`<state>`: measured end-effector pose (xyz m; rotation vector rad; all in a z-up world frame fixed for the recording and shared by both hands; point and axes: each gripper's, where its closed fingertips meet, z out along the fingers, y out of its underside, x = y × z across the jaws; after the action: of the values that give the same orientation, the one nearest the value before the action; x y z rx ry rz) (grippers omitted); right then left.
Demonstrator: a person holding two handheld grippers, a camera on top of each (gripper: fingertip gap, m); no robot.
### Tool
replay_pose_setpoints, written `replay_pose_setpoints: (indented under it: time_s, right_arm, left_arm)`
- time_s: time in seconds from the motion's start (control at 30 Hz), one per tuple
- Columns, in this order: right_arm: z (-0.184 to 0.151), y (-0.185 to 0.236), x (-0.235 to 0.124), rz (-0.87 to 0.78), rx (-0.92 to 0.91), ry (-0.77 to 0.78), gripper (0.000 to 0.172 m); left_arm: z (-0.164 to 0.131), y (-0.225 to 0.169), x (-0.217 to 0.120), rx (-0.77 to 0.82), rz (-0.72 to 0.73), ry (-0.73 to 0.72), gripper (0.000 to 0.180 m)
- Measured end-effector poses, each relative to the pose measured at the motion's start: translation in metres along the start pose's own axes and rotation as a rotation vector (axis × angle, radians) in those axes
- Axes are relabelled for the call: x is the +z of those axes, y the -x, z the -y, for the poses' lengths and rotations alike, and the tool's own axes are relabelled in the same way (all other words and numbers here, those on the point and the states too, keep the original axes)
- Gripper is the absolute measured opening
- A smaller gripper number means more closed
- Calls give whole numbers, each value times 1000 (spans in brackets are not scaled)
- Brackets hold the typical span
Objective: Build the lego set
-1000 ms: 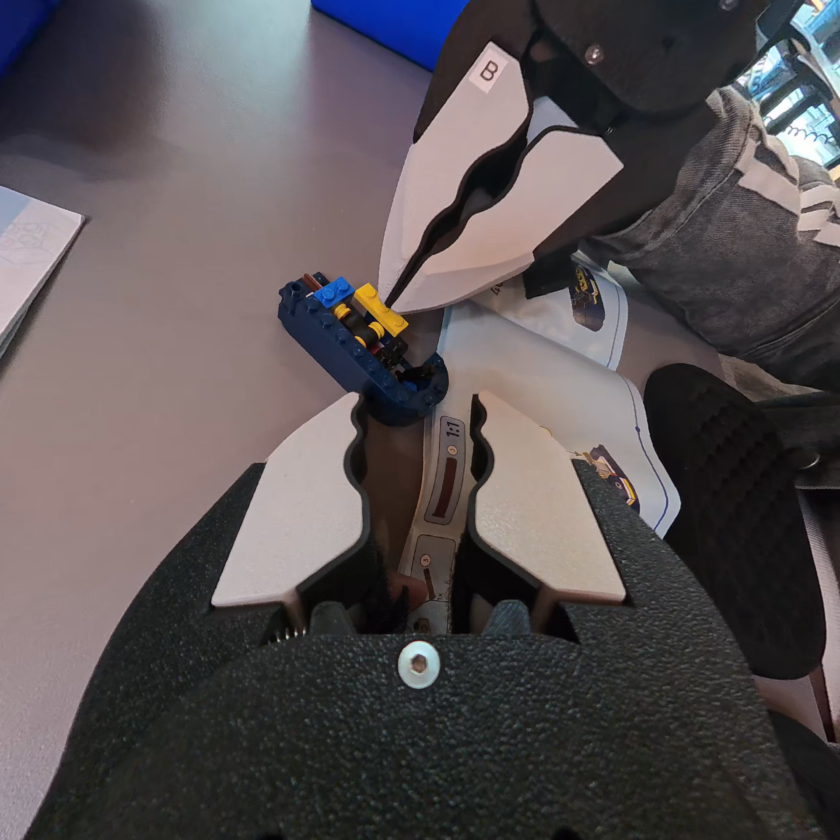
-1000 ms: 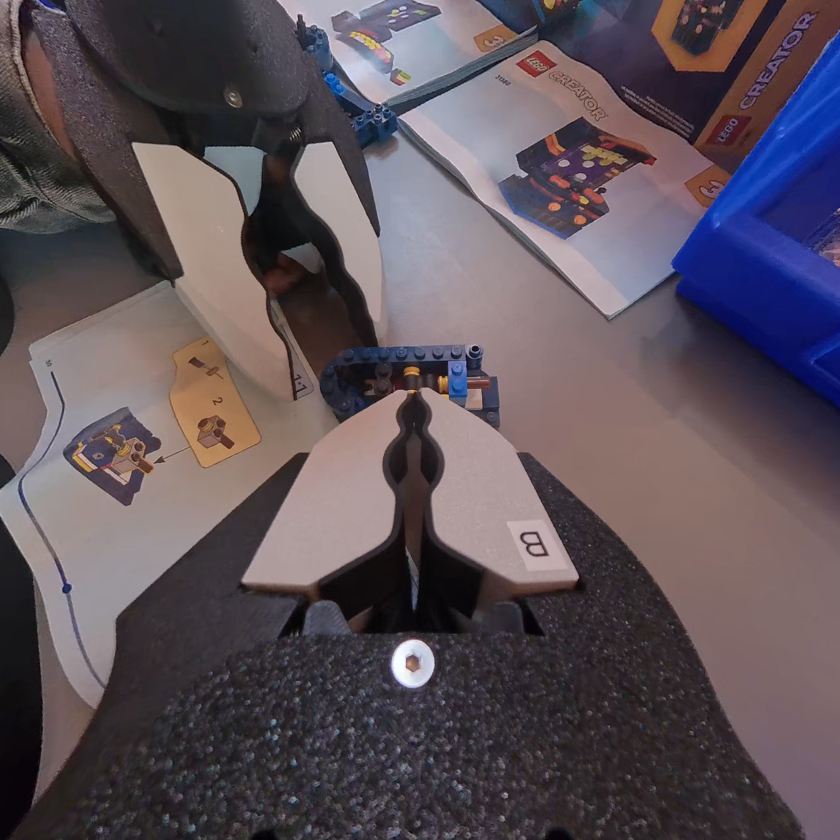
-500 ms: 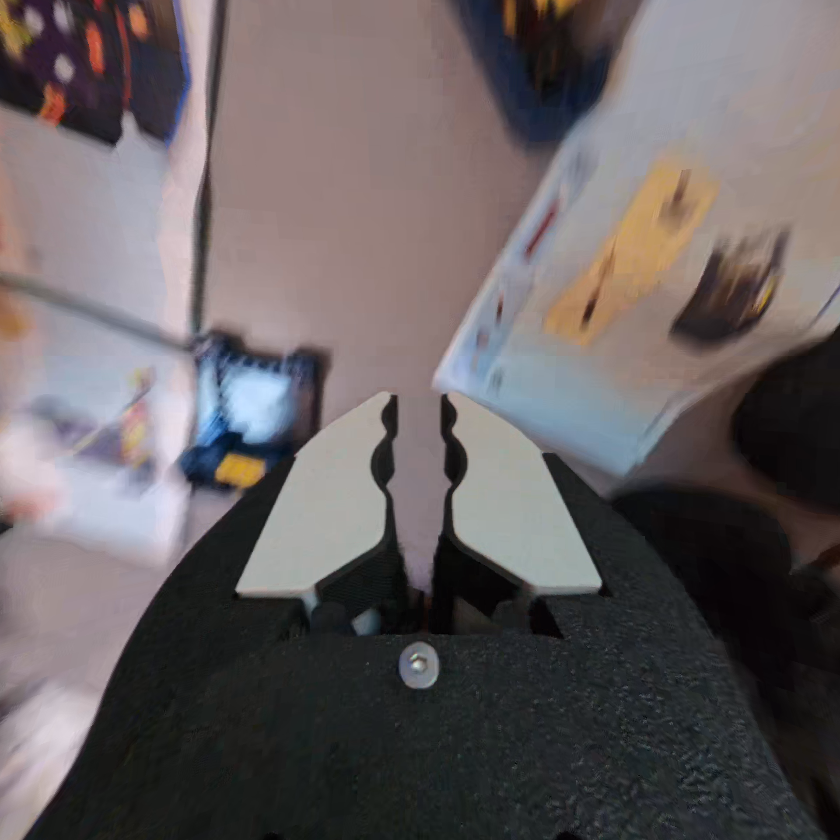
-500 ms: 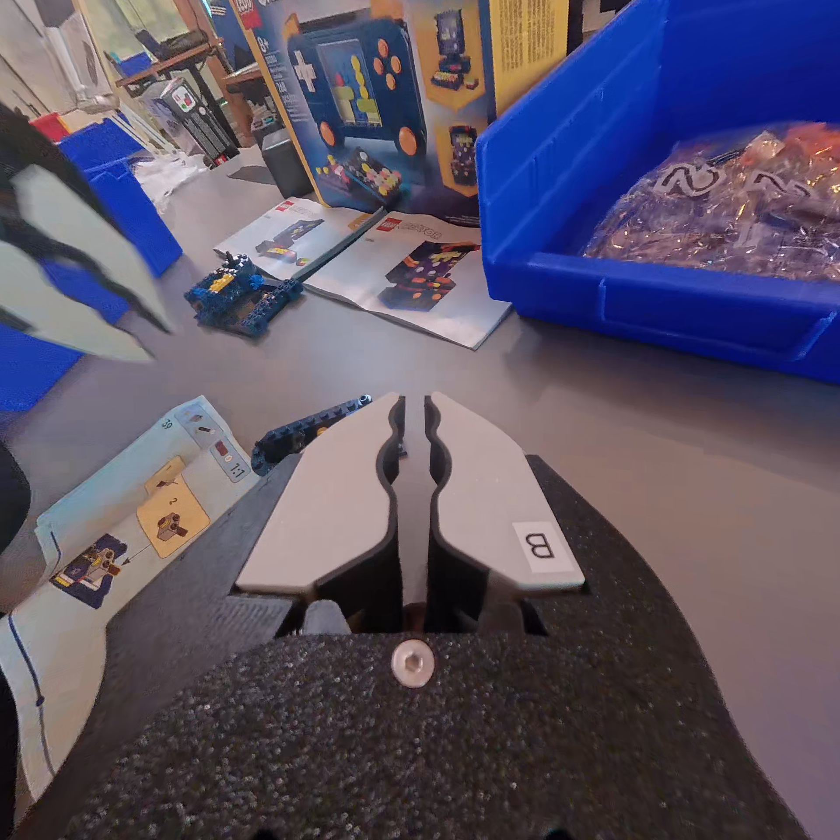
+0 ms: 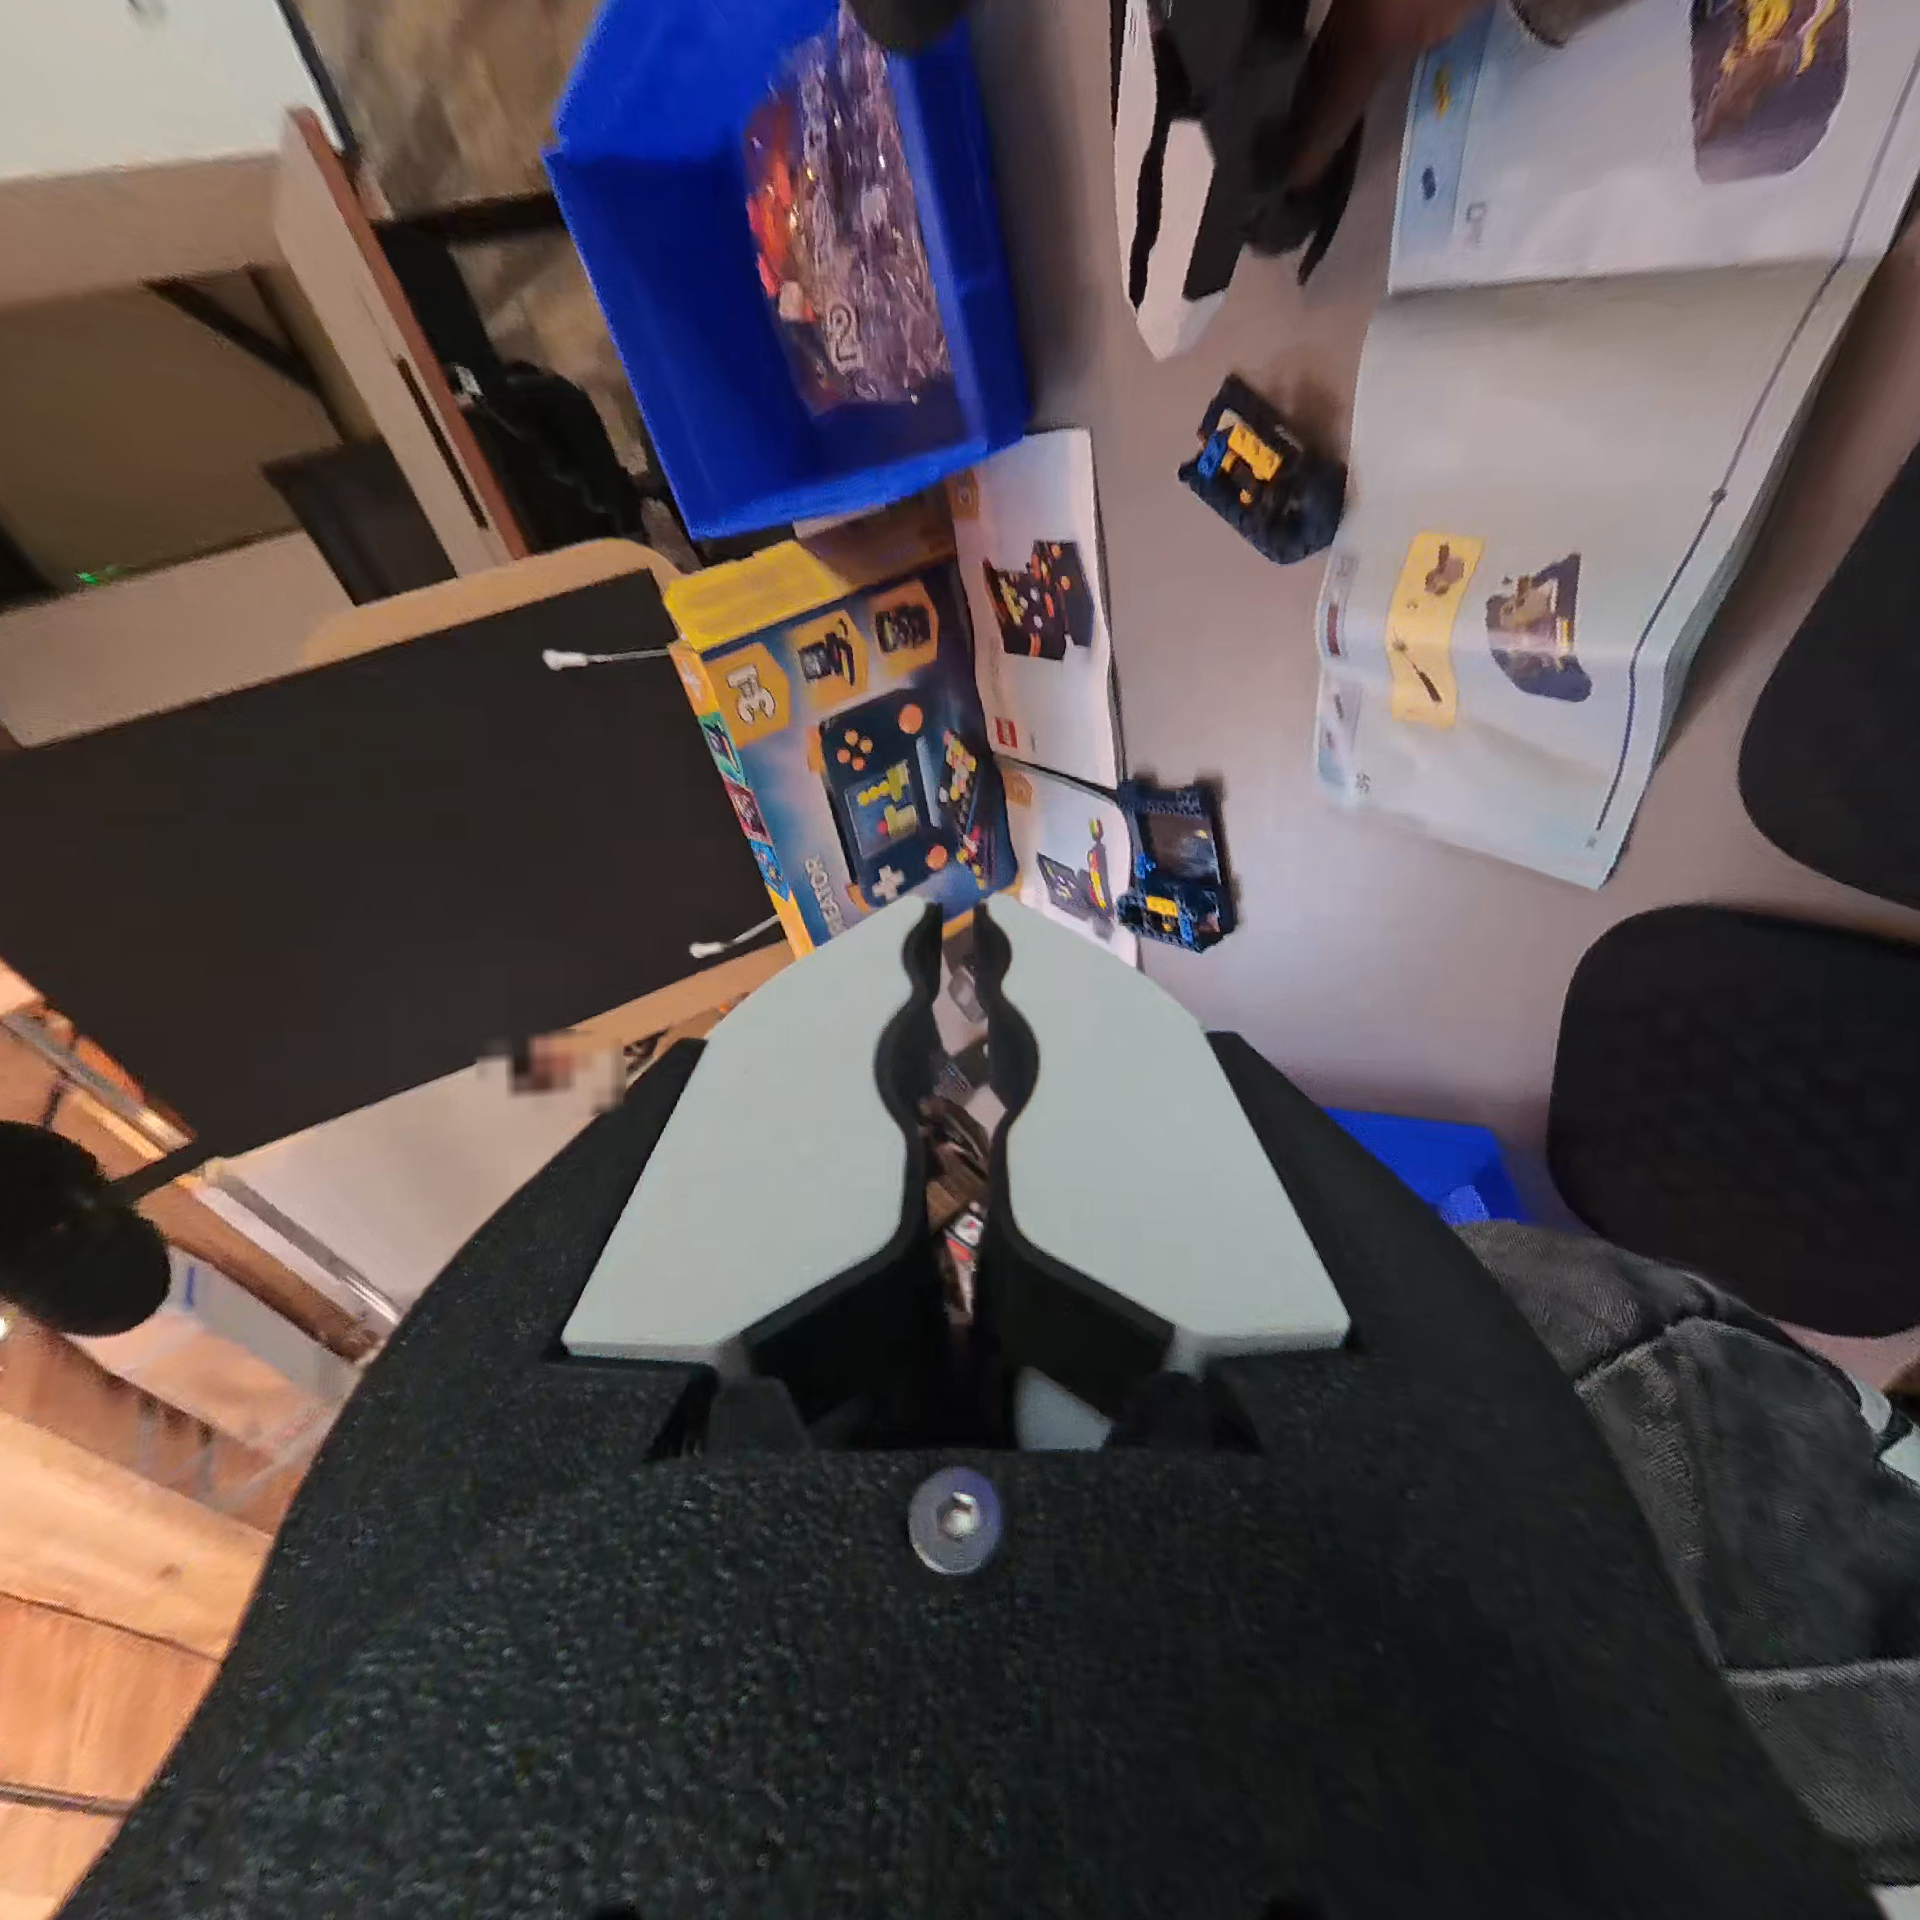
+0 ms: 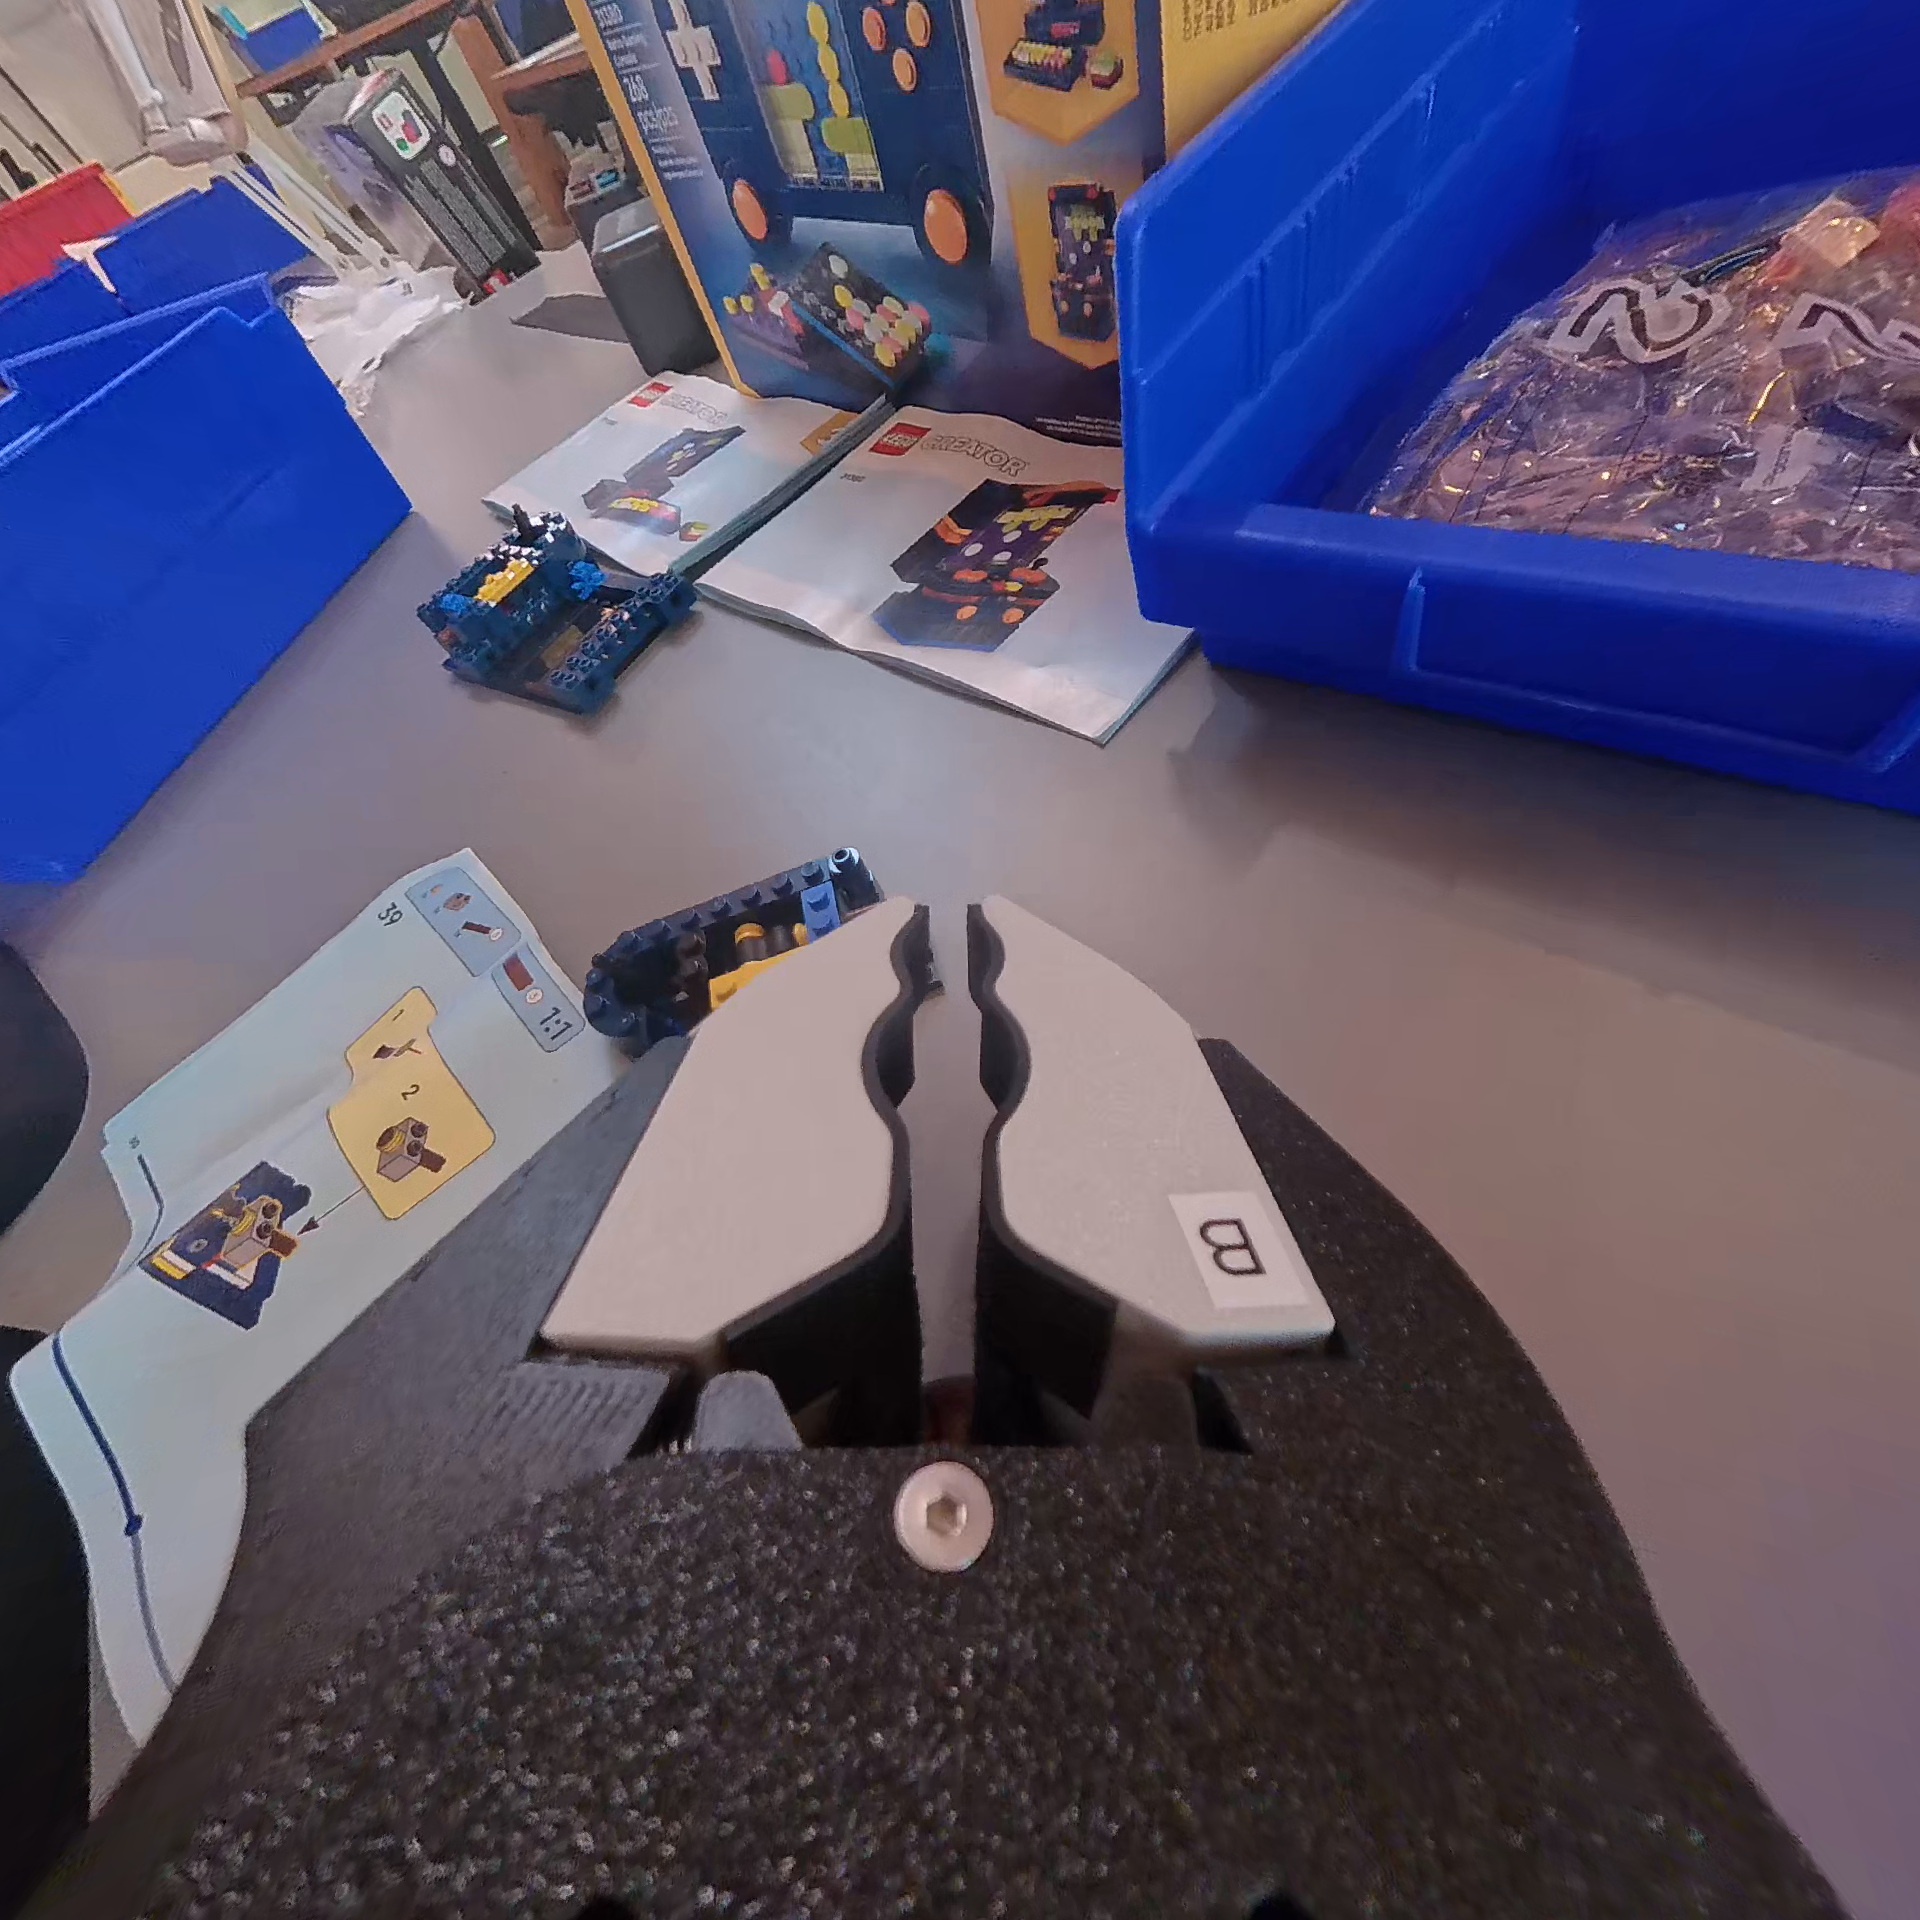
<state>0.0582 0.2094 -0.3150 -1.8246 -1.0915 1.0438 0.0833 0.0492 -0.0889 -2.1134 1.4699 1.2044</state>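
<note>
Both grippers bare — right gripper (image 6: 943, 914) beside dark-blue brick build (image 6: 717, 951)

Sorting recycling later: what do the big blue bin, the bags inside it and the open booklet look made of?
Blue bin: rigid moulded plastic, going by its glossy ribbed walls. Bags: thin clear plastic film, crinkled and glinting. Open booklet: printed paper, matte, its pages curving; any coating cannot be judged.

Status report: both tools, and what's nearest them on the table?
Left tool raised above table, empty. Right tool empty, beside dark blue brick build. Open booklet left of it.
</note>
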Motion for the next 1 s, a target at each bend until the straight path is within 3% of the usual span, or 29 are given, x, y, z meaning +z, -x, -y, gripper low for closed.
replay_pose_setpoints:
  time_s: [0.17, 0.23, 0.33, 0.43, 0.6, 0.67, 0.73, 0.8, 1.0]
  right_arm:
    - [-2, 0, -2, -8, -18, 19, 6]
    - [-1, -1, -4, -21, -37, 25, 7]
    - [0, -3, -7, -31, -43, 23, 11]
    - [3, -4, -9, -37, -39, 4, 13]
    - [1, -5, -8, -44, -51, 13, 17]
    - [-1, -6, -7, -54, -65, 31, 19]
    - [-3, -6, -6, -55, -74, 42, 20]
    - [-4, -7, -6, -56, -71, 45, 20]
    - [-5, -13, -9, -64, -55, 48, 20]
  left_arm:
    - [18, -14, 13, 66, 66, 11, 6]
    - [37, -33, 35, 144, 5, -90, 11]
    - [60, -55, 77, 73, -146, -333, 27]
    - [65, -49, 119, -245, -224, -603, 35]
    - [26, -33, 186, -871, -303, -955, 45]
    - [9, -36, 215, -1076, -358, -979, 50]
    - [7, -49, 228, -1141, -455, -994, 56]
    - [20, -64, 229, -1147, -568, -1019, 60]
    - [53, -123, 240, -959, -802, -867, 60]
